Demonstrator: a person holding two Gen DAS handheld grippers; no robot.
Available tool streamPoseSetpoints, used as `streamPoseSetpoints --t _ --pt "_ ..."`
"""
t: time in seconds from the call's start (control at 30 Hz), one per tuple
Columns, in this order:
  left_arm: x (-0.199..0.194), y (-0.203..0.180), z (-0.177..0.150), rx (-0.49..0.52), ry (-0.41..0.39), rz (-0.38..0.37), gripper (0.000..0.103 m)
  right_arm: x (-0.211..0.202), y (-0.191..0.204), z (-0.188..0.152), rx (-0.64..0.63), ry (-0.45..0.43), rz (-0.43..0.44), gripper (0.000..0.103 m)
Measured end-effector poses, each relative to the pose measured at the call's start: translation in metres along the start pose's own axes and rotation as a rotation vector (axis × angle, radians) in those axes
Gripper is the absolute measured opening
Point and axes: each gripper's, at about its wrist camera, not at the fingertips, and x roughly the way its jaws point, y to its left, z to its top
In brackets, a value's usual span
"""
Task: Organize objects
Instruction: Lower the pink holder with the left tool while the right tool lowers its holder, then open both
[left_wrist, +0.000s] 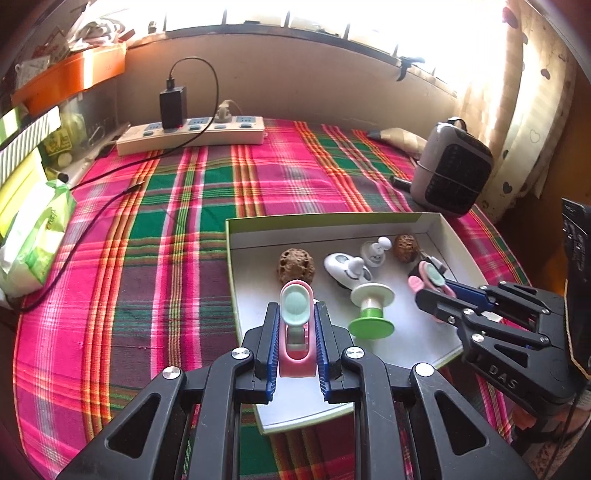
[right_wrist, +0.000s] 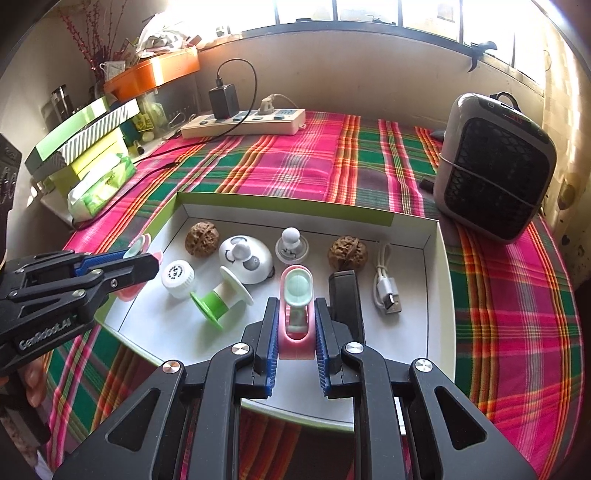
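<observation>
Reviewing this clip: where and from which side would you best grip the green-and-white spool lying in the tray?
Grip the spool at its narrow waist between the two wide flanges, coming from above. It lies tilted on its side, so the flanges would probably keep it from slipping out lengthwise.

Landmark: shallow white box (right_wrist: 439, 258) with a green rim, open on the plaid cloth.
Pink clips: two, each with a mint oval pad; one (left_wrist: 295, 325) over the box's left edge, one (right_wrist: 296, 314) over its middle.
Walnuts: two, brown, wrinkled (right_wrist: 201, 238) (right_wrist: 347, 253), toward the far wall inside.
Green-and-white spool (right_wrist: 218, 297): tipped, inside, left of centre.
White cable (right_wrist: 386, 291): coiled, inside by the right wall.
</observation>
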Motion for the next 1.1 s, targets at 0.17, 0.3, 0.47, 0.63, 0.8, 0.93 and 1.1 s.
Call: streamPoseSetpoints --t 0.17,0.3,0.47,0.63,0.8,0.93,1.1 --pt "0.001 -0.007 -0.007 0.015 0.020 -0.022 0.016 0.003 0.000 0.000 -0.003 0.006 0.000 0.019" --pt "0.003 -0.015 -0.010 0.031 0.034 -0.031 0.016 0.003 0.000 0.000 -0.005 0.008 0.002 0.019" --pt "0.006 -0.023 -0.010 0.053 0.043 -0.032 0.016 0.004 0.000 0.000 -0.005 0.011 0.001 0.019" --pt "0.011 -0.026 -0.011 0.059 0.055 -0.039 0.016 0.005 0.000 0.000 -0.008 0.016 0.001 0.019" --pt "0.017 -0.026 -0.010 0.060 0.072 -0.031 0.016 0.007 0.000 0.000 -0.013 0.022 -0.001 0.019" --pt "0.021 -0.026 -0.010 0.065 0.079 -0.025 0.016 0.009 -0.001 0.000 -0.012 0.027 -0.003 0.019" --pt "0.022 -0.026 -0.008 0.063 0.078 -0.018 0.016 0.010 0.001 0.000 -0.018 0.027 -0.005 0.019"
